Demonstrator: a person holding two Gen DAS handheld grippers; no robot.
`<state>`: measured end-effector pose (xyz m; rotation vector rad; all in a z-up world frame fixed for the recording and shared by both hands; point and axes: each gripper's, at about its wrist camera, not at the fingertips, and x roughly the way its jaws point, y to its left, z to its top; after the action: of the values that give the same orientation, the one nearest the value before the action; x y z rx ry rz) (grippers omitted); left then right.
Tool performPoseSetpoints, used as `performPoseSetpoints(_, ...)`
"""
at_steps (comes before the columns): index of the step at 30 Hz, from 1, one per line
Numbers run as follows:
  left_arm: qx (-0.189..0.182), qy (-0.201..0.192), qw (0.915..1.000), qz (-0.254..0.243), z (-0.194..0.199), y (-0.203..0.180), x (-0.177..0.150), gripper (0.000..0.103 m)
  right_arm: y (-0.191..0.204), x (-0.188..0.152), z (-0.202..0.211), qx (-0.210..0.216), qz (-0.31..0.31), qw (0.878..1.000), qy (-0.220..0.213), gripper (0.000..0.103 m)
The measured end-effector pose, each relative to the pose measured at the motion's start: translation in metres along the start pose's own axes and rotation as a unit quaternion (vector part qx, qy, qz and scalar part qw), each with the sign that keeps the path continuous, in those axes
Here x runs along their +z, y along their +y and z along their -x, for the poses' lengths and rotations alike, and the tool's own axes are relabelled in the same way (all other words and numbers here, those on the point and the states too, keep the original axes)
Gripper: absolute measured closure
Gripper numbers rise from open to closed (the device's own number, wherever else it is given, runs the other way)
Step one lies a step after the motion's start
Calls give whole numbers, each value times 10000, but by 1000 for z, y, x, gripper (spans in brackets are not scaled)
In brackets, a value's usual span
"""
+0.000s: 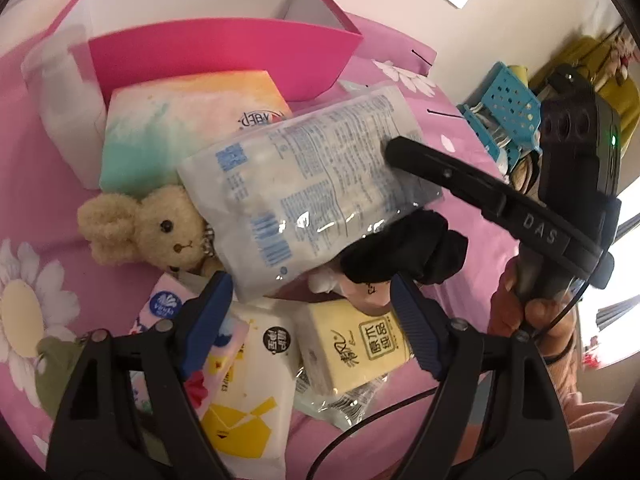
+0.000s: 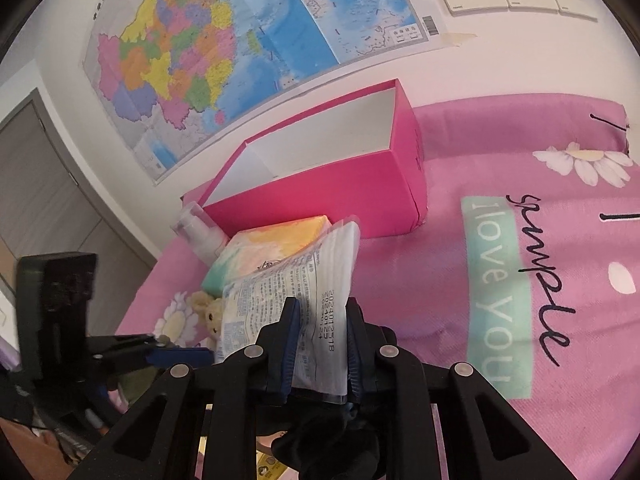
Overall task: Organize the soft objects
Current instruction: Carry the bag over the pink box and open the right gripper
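Observation:
My right gripper (image 2: 320, 308) is shut on one end of a clear pack of white wipes (image 2: 296, 280) with blue print, held tilted above the pile. In the left wrist view that wipes pack (image 1: 304, 196) lies across a beige plush rabbit (image 1: 148, 228) and a pastel tissue pack (image 1: 180, 120), with the right gripper's finger (image 1: 440, 168) on top of it. My left gripper (image 1: 308, 284) is open just below the pack's lower corner, its pads pressing on nothing. Under it lie a yellow tissue pack (image 1: 352, 344), a white and yellow wipes pack (image 1: 252, 380) and a black cloth (image 1: 404, 252). An open pink box (image 2: 320, 192) stands behind.
A white spray bottle (image 2: 200, 232) lies left of the pink box (image 1: 224, 52). A blue perforated basket (image 1: 508, 108) sits off the bed's right side. The pink flowered bedsheet (image 2: 540, 240) stretches to the right. A map (image 2: 224, 40) and sockets hang on the wall.

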<state>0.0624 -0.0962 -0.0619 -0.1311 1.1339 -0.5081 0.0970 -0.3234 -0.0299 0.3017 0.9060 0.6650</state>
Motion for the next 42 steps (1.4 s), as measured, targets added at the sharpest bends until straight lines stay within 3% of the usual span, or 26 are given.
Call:
performPoseSetpoints(7, -309, 40, 9991, 276, -1, 10, 4, 21, 0, 0, -1, 96, 31, 9999, 16, 82)
performPoseSetpoints(20, -533, -632, 9964, 191, 32, 9, 6, 30, 6, 5, 15, 247, 86, 9995, -184, 82)
performPoseSetpoints(26, -385, -986, 9944, 48, 68, 10, 17, 30, 23, 24, 26, 392, 286, 9982, -346, 82)
performPoseSetpoints(33, 32, -1328, 9911, -113, 101, 19, 52, 30, 50, 69, 21, 598, 605, 9949, -551, 82)
performPoseSetpoints(42, 474, -1344, 9897, -152, 105, 47, 103, 30, 52, 128, -23, 890, 373, 9939, -528, 82)
